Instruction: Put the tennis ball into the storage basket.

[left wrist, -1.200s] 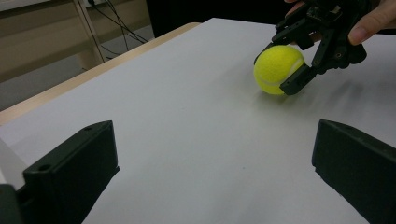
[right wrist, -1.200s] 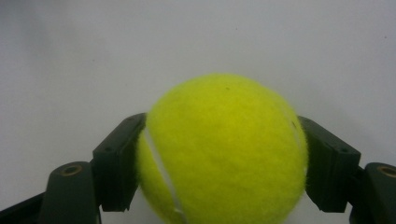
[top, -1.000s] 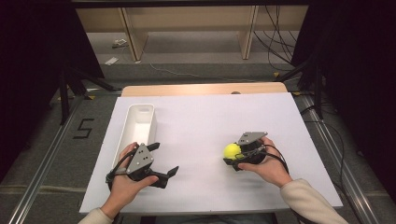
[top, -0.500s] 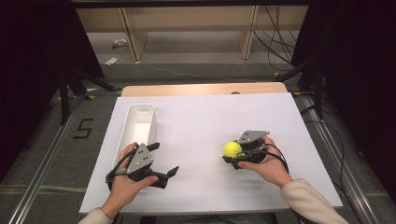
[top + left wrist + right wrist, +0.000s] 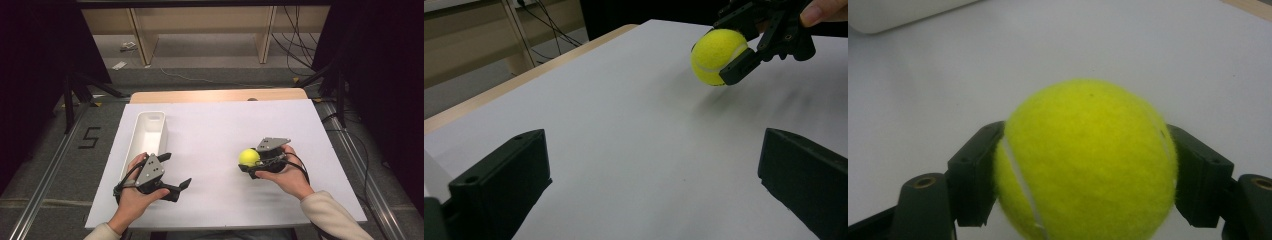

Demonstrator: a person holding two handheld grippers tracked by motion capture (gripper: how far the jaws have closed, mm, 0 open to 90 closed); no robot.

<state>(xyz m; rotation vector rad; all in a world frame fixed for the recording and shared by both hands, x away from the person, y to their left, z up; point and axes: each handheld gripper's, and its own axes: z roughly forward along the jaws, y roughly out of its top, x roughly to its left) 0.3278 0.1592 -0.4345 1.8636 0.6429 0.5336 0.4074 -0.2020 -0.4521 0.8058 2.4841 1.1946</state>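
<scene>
Tennis ball right up close, pinched across its middle by the right gripper, one black jaw on each fuzzy flank. It looks light and springy, with felt that should give good friction, so a squeeze at the widest point ought to hold; too far off-centre and it could pop out. It seems to sit just clear of the white table. Over on the near left, the left gripper rests low with jaws spread wide, holding nothing. Further back on the left lies a white tray, open and seemingly empty. Between ball and tray, just bare surface.
</scene>
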